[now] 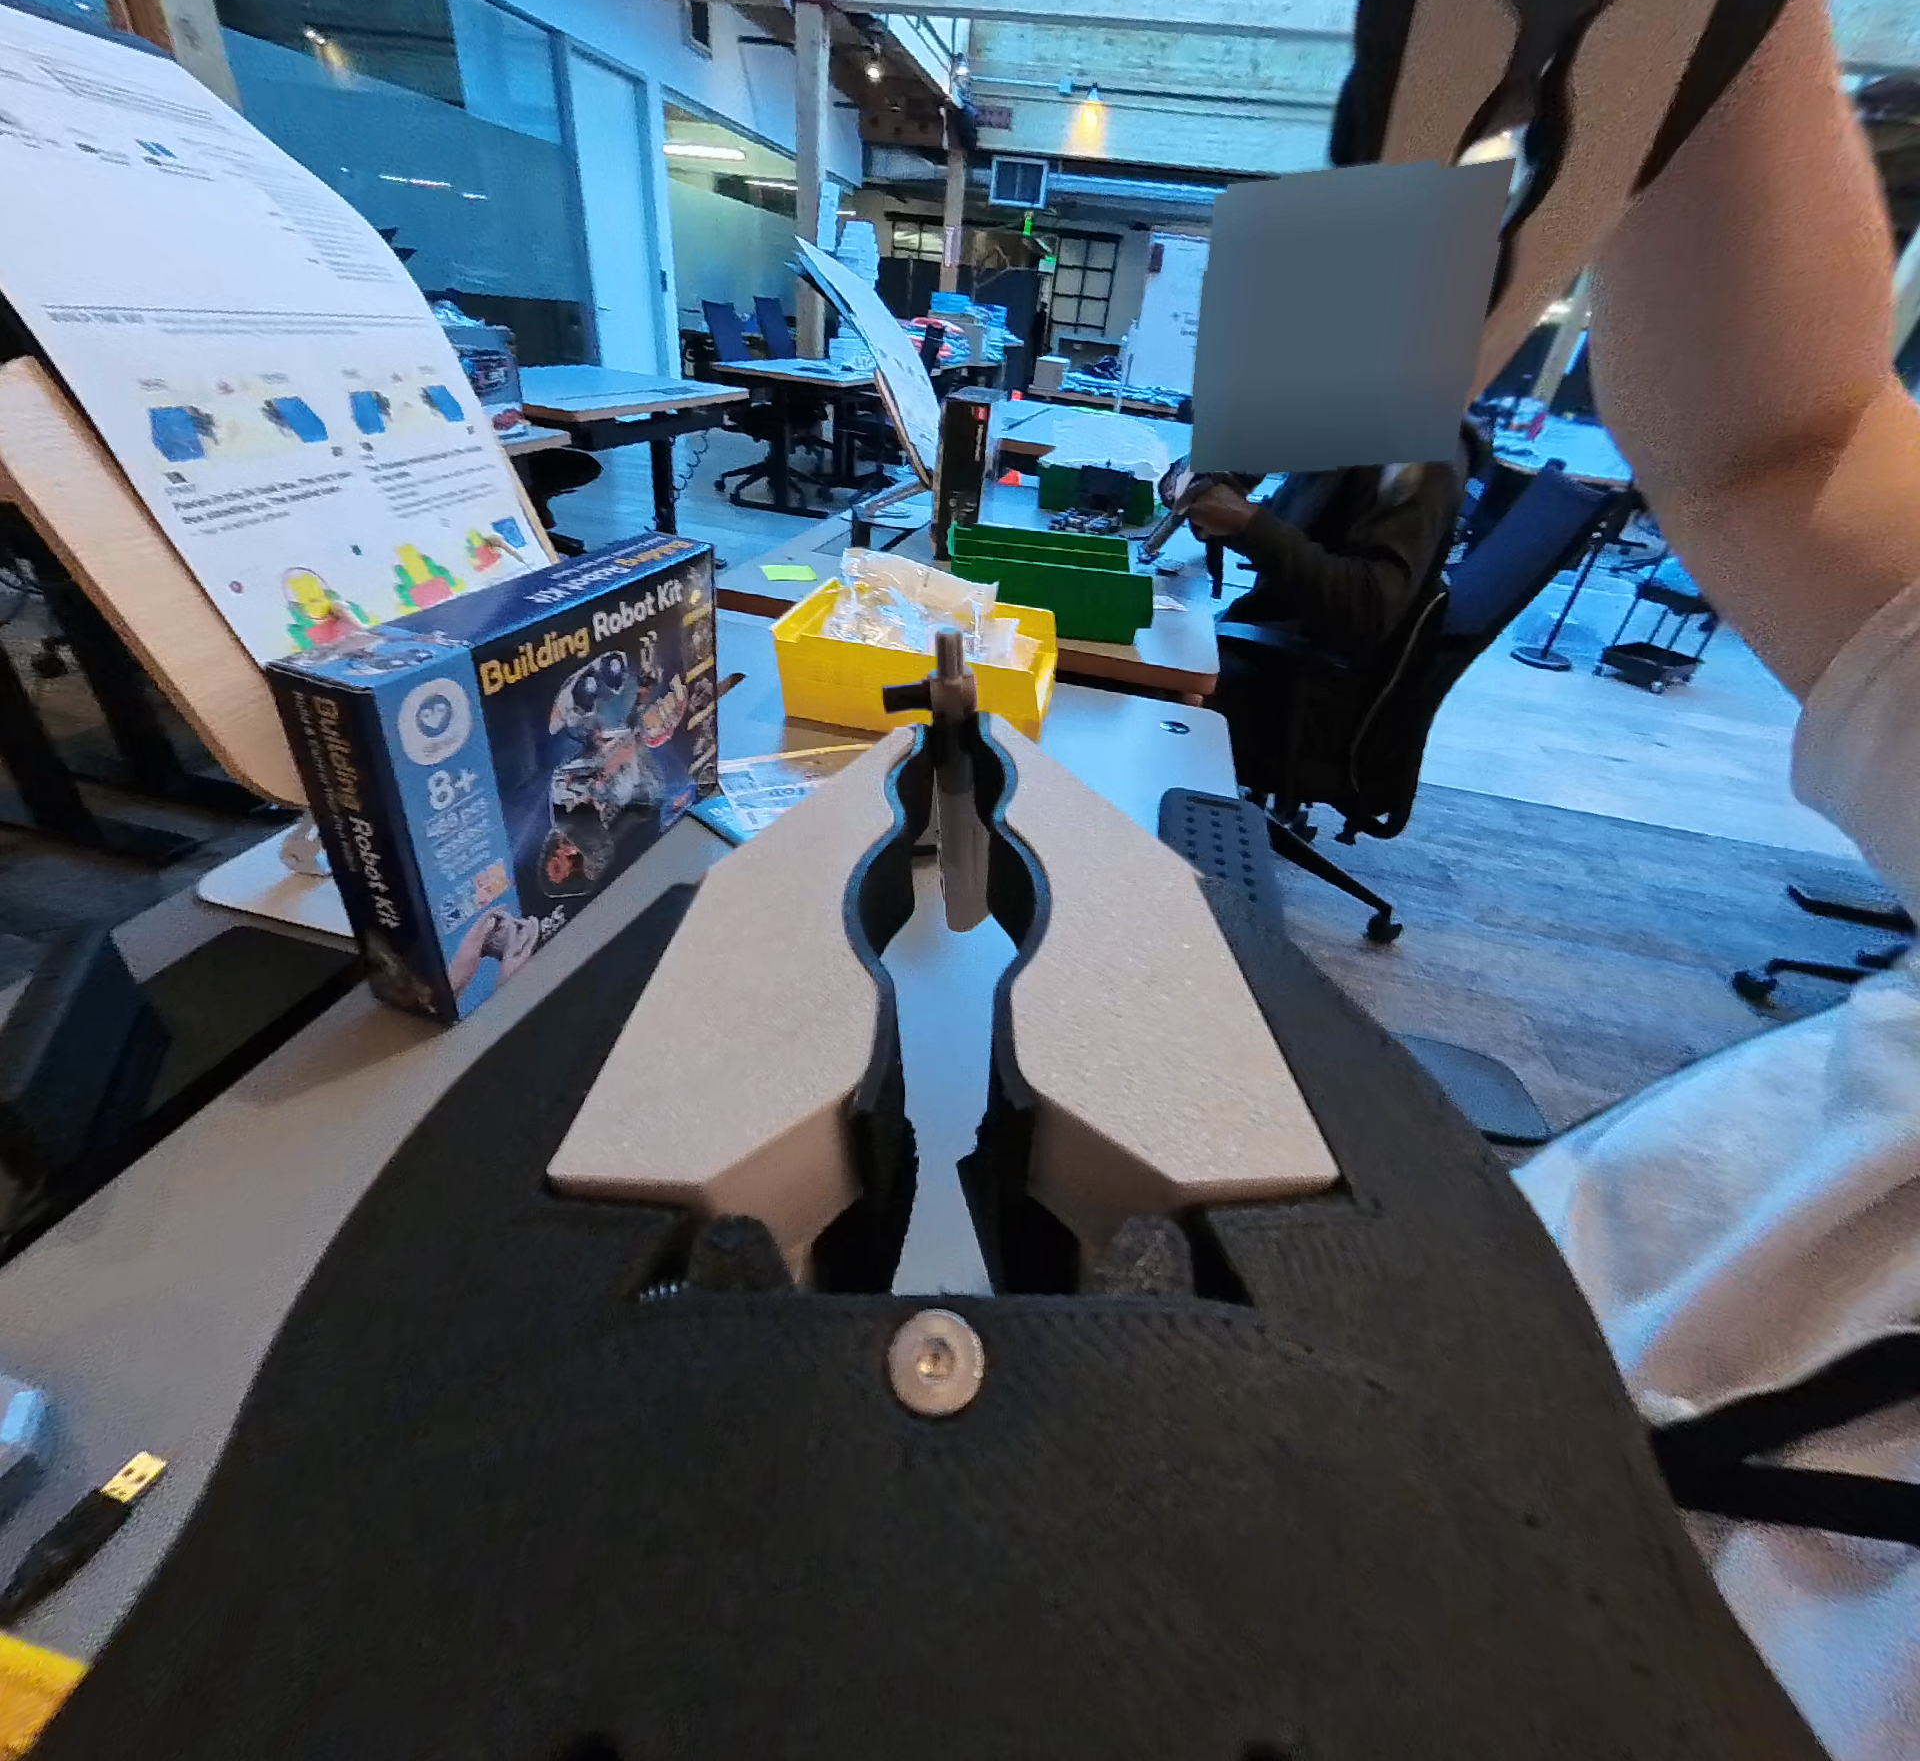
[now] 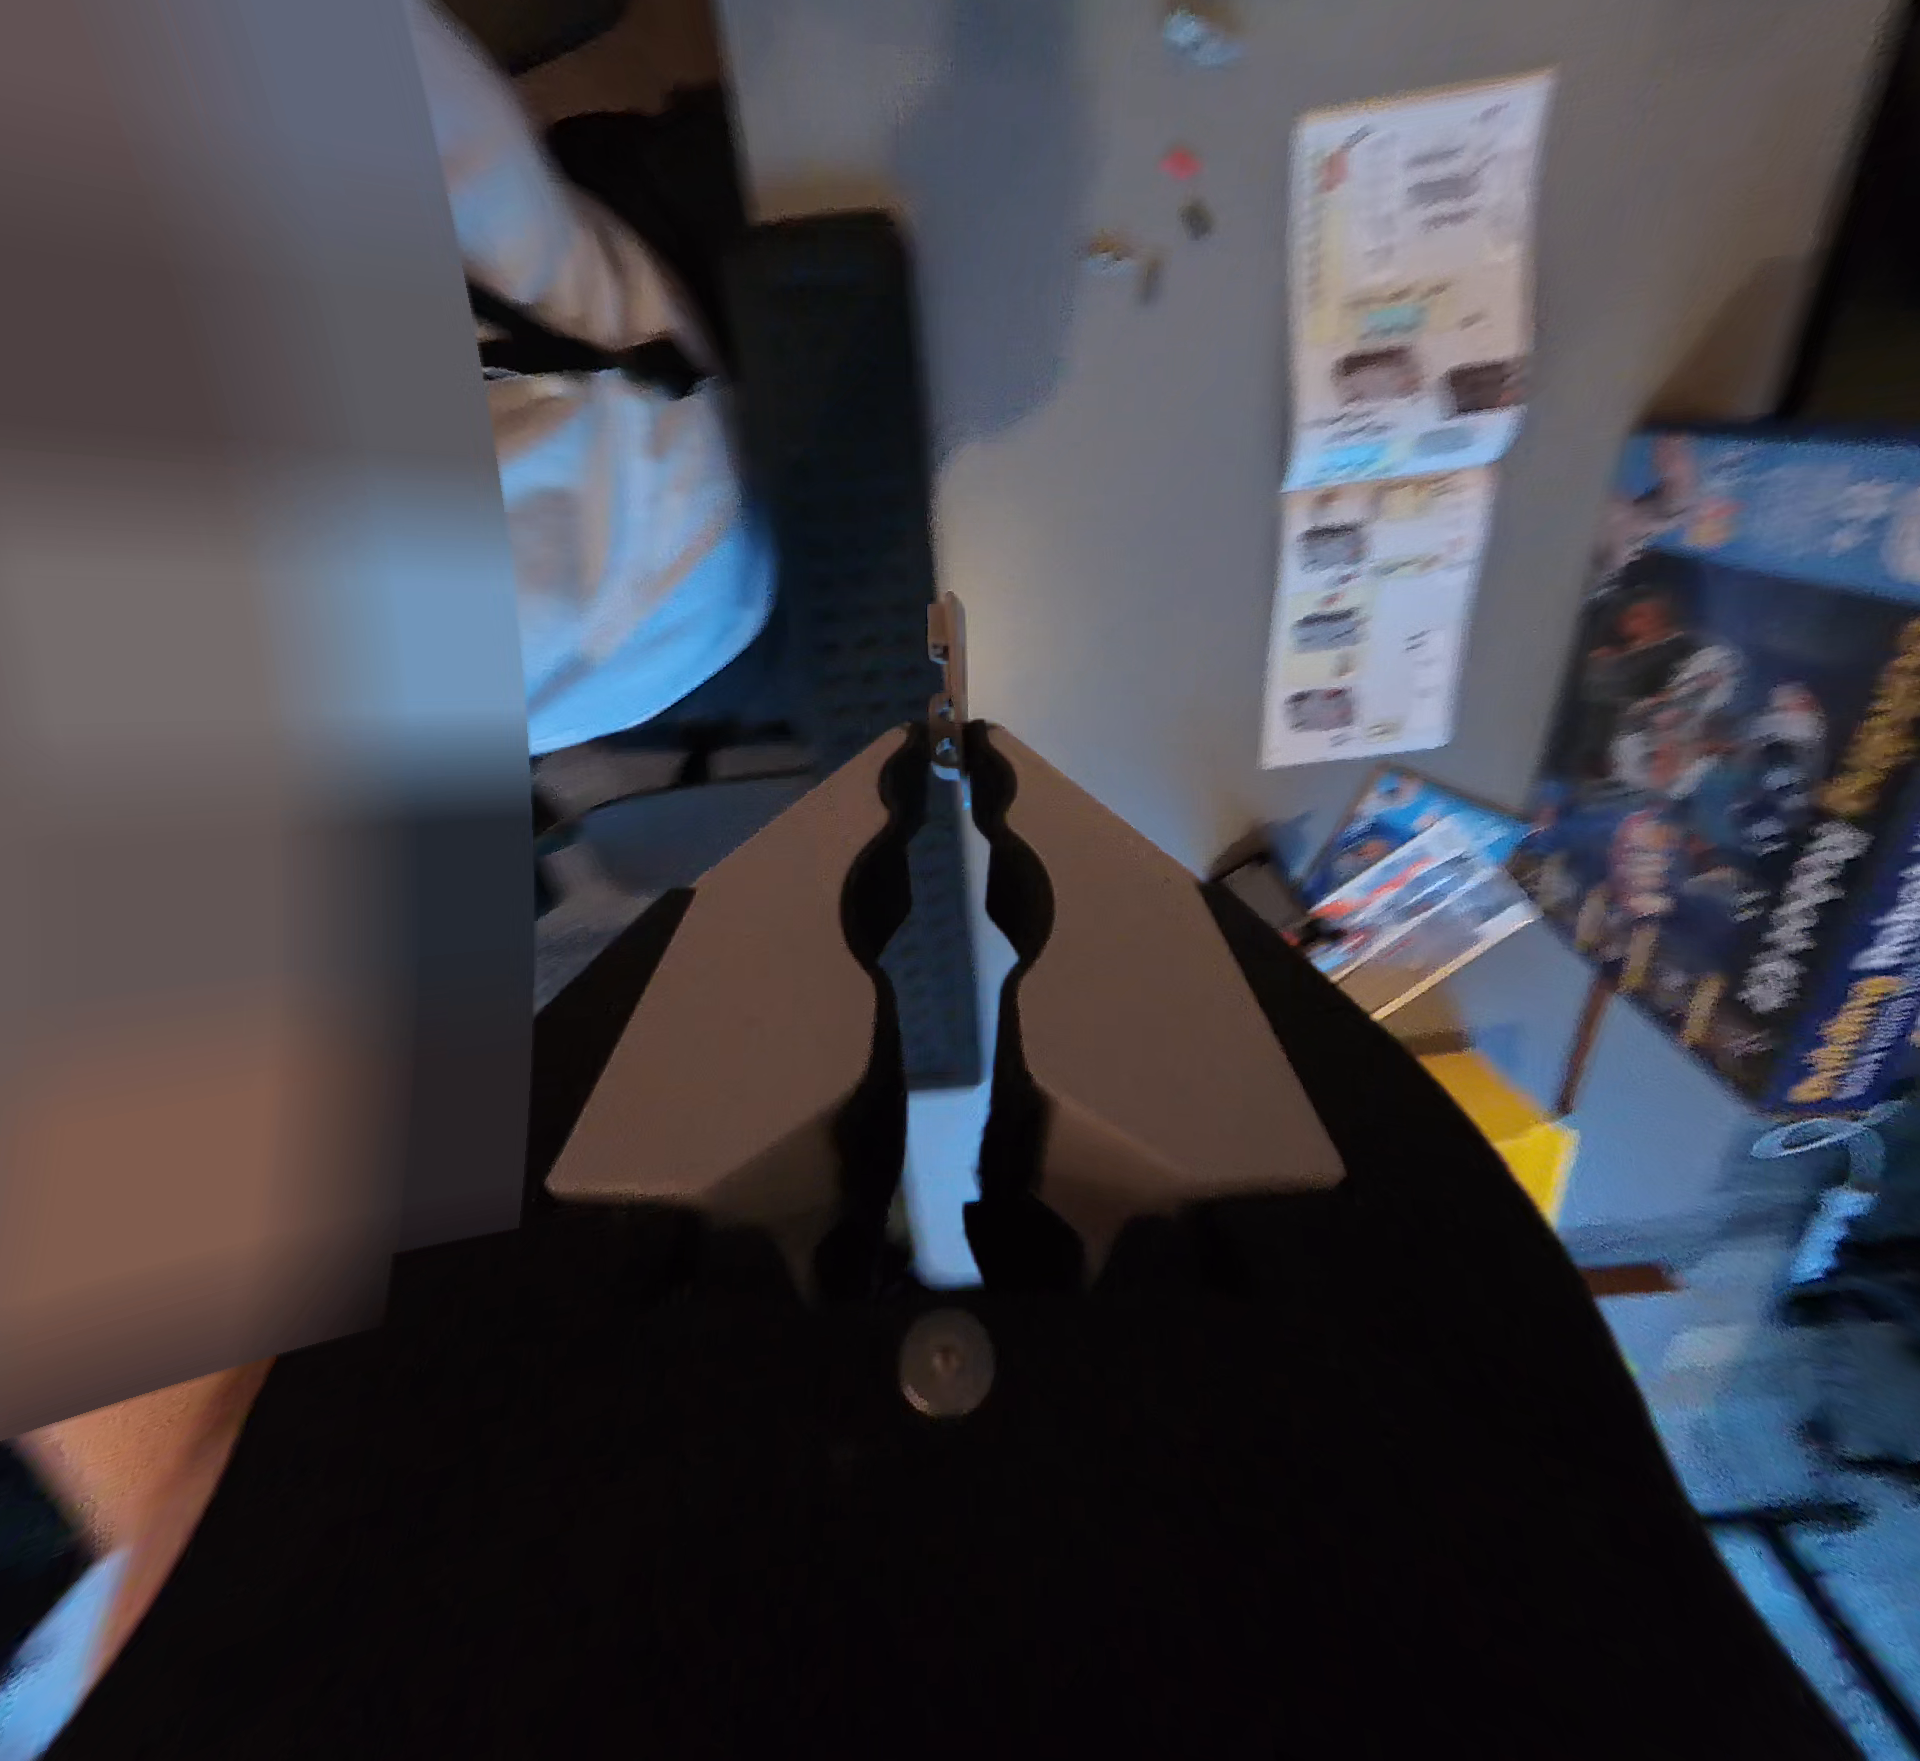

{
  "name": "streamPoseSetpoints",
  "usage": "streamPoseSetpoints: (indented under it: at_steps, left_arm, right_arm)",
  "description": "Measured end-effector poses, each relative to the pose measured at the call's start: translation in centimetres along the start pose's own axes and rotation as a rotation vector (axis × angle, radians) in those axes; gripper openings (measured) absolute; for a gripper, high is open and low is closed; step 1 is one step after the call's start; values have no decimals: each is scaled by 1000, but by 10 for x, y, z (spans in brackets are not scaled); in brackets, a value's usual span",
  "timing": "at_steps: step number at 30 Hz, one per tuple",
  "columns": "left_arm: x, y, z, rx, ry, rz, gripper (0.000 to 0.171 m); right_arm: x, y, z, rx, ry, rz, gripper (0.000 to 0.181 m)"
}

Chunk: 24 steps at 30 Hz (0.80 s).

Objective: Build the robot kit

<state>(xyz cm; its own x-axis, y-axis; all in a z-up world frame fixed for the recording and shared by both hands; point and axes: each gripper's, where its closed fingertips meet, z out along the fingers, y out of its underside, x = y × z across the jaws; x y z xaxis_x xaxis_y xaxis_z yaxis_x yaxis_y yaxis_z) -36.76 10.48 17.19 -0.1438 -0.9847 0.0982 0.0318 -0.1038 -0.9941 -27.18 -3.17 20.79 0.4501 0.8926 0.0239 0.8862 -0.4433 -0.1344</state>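
Observation:
My left gripper [image 1: 948, 743] is shut on a small grey building-kit piece [image 1: 954, 807] with a black peg on its left side. It holds the piece upright above the grey desk [image 1: 260, 1119]. My right gripper [image 2: 948, 743] is shut on a thin grey beam with holes [image 2: 948, 672], held above the desk; this view is blurred. The right gripper also shows high at the top right of the left wrist view [image 1: 1558, 80], held by a bare arm [image 1: 1745, 340].
A blue robot-kit box [image 1: 499, 766] stands left of my left gripper, with an instruction sheet on a wooden stand [image 1: 208, 361] behind it. A yellow bin [image 1: 914, 662] holds plastic bags. Green bins [image 1: 1049, 568] lie beyond. A leaflet [image 2: 1403, 423] and small loose parts [image 2: 1132, 257] lie on the desk. My hands' fingertips stand some 20 cm from each other.

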Motion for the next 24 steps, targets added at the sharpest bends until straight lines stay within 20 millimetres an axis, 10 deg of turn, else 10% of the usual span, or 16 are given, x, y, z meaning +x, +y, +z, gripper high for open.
streamPoseSetpoints:
  at_steps: [3,9,17,24]
  left_arm:
    - [-9,-14,-6,76,-93,77,5]
    - [-18,0,-7,-1,-110,71,5]
    - [-57,53,39,-194,-148,-29,4]
    - [-82,81,33,-367,-280,8,4]
  right_arm:
    - [43,-14,27,326,268,-191,7]
    - [77,-23,18,1171,777,-445,6]
    - [143,-37,41,1270,1046,-394,6]
    - [173,-31,61,1260,1058,-397,6]
